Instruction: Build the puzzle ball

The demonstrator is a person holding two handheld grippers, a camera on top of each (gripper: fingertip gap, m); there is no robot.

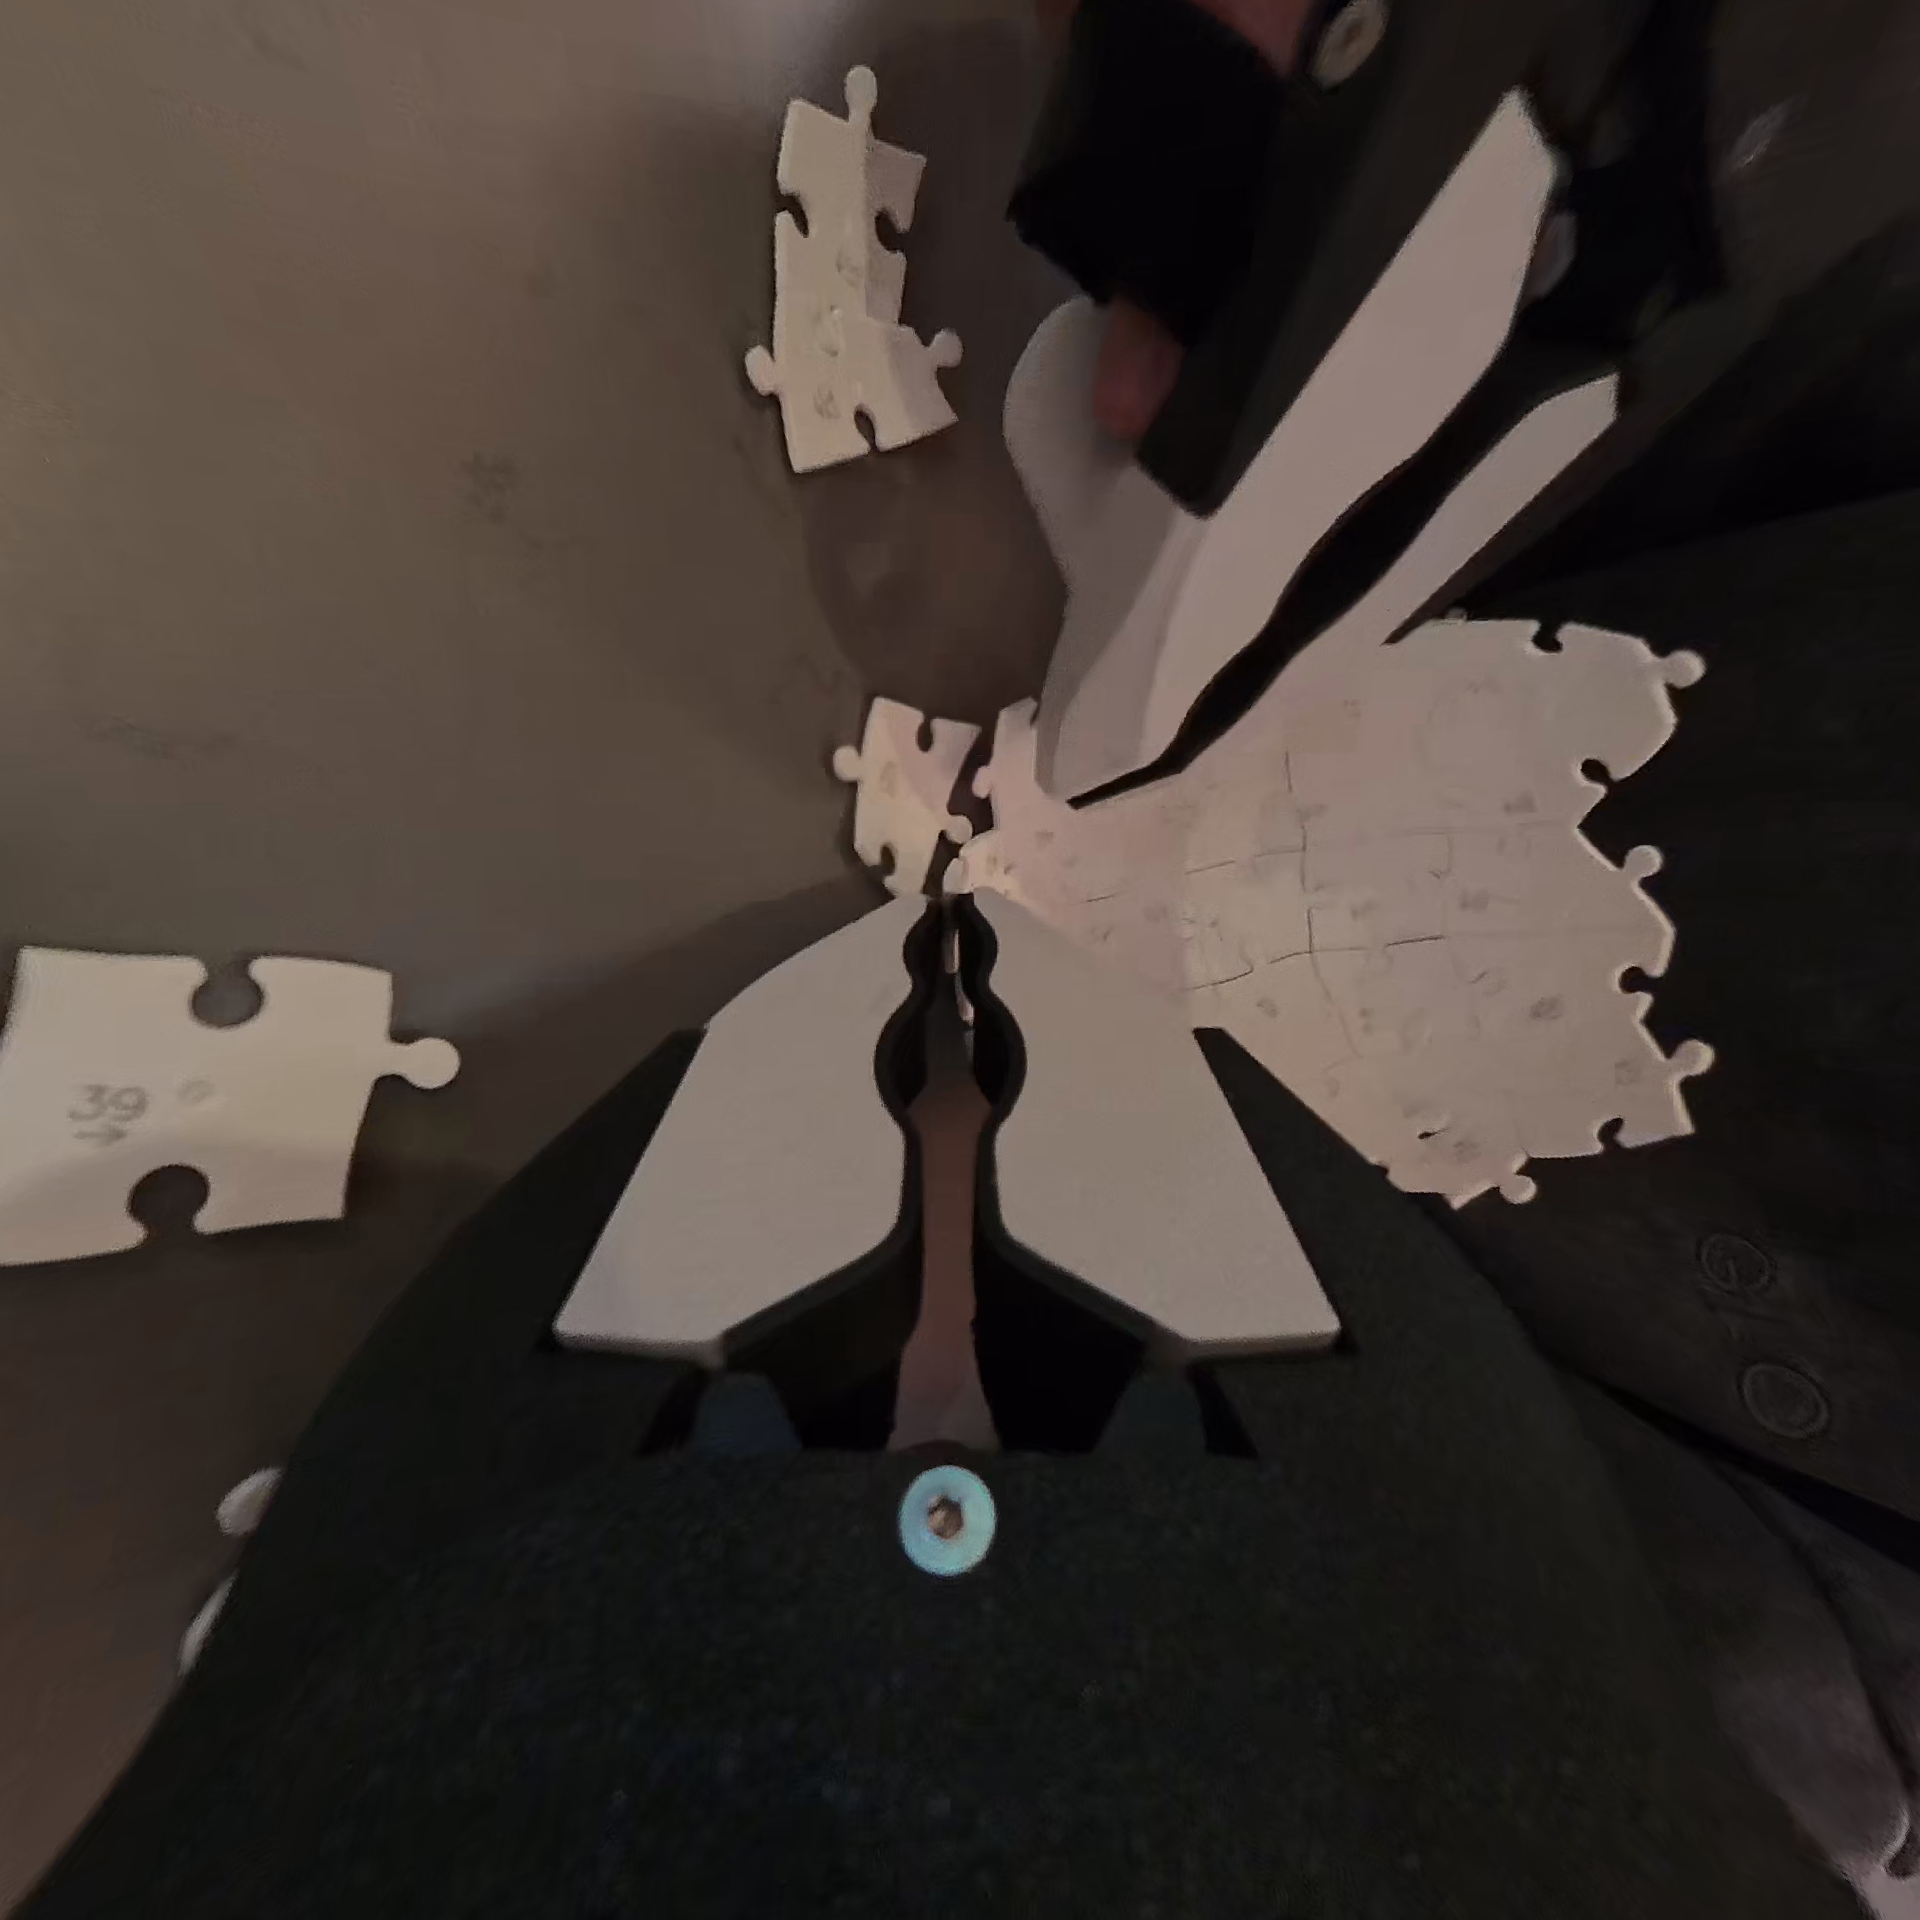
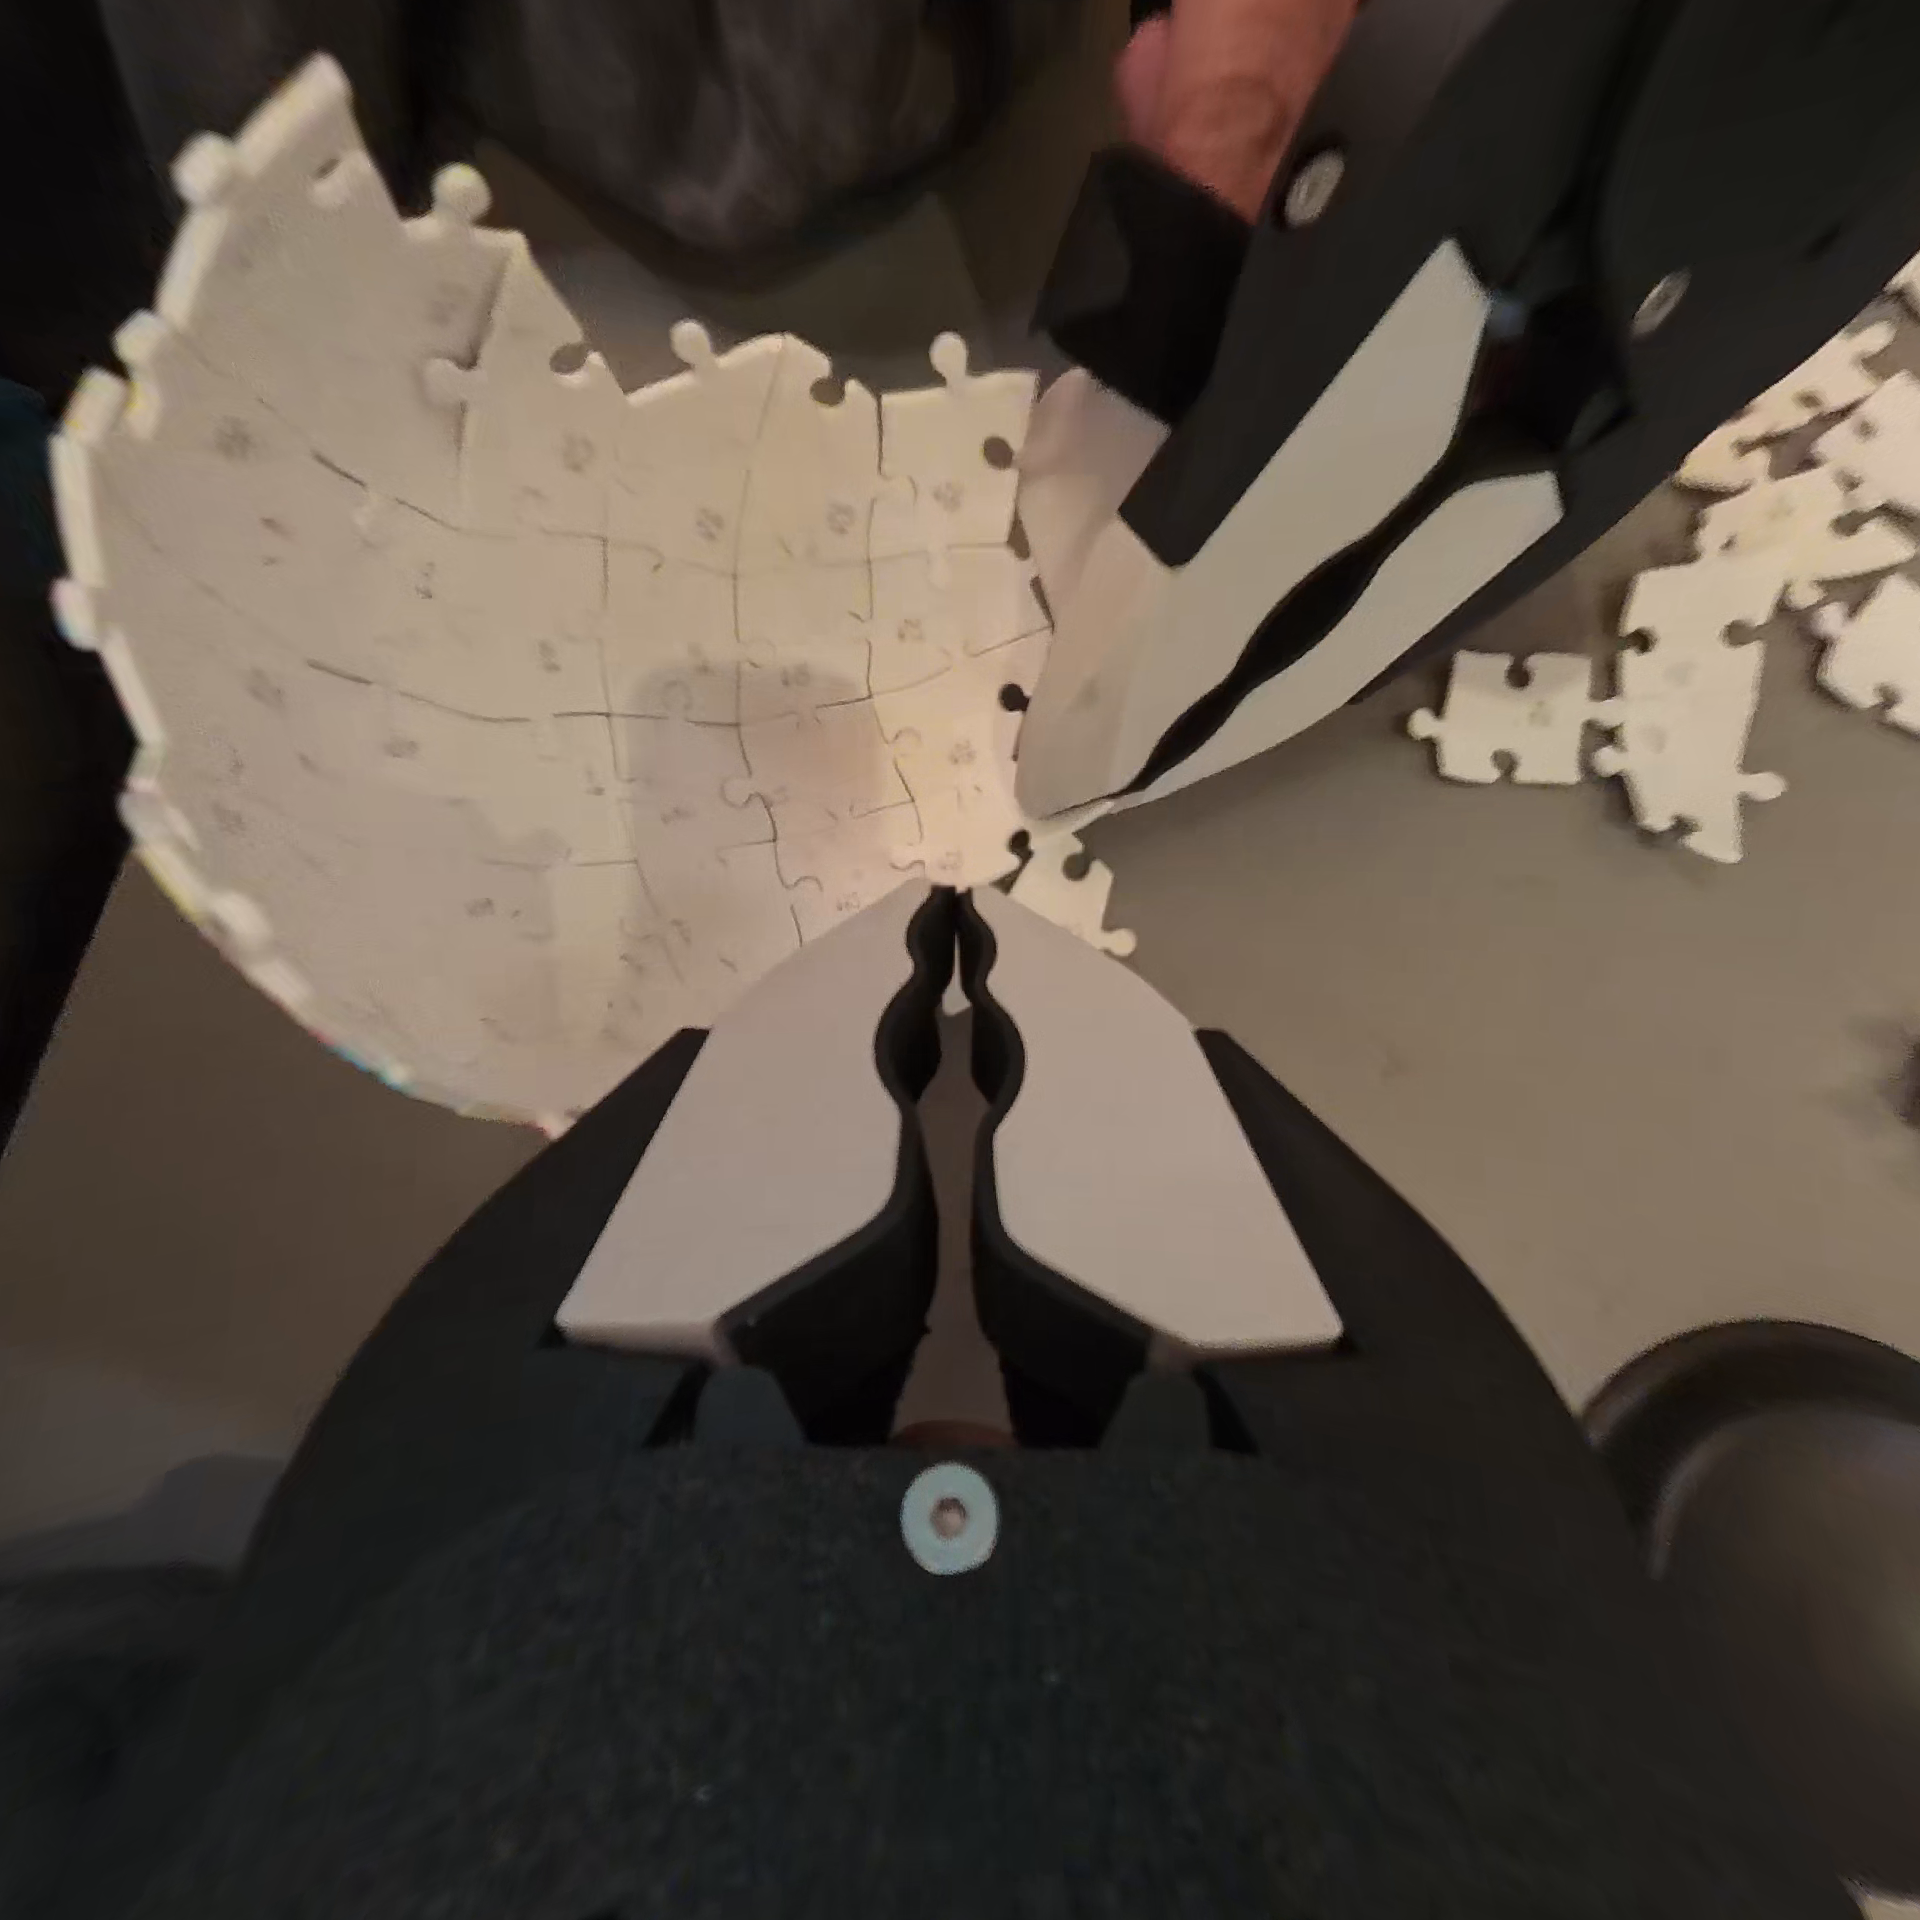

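Both claws pinched at the puzzle shell's edge

Left claw (image 1: 954, 914) grips a loose piece (image 1: 904, 795); right claw (image 2: 954, 914) clamps the half-built shell (image 2: 499, 665), held above the bench (image 2: 1351, 1039).

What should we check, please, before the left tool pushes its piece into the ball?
1. Right tool shut on the partial ball at its rim: ok.
2. Left tool shut on the single piece: ok.
3. Single piece seated in the rim: not ok; a dark gap shows between them in the left wrist view.
4. Tab lined up with its notch: cannot tell, too blurred.
5. Spare pieces lying on the table, apart from both tools: ok.
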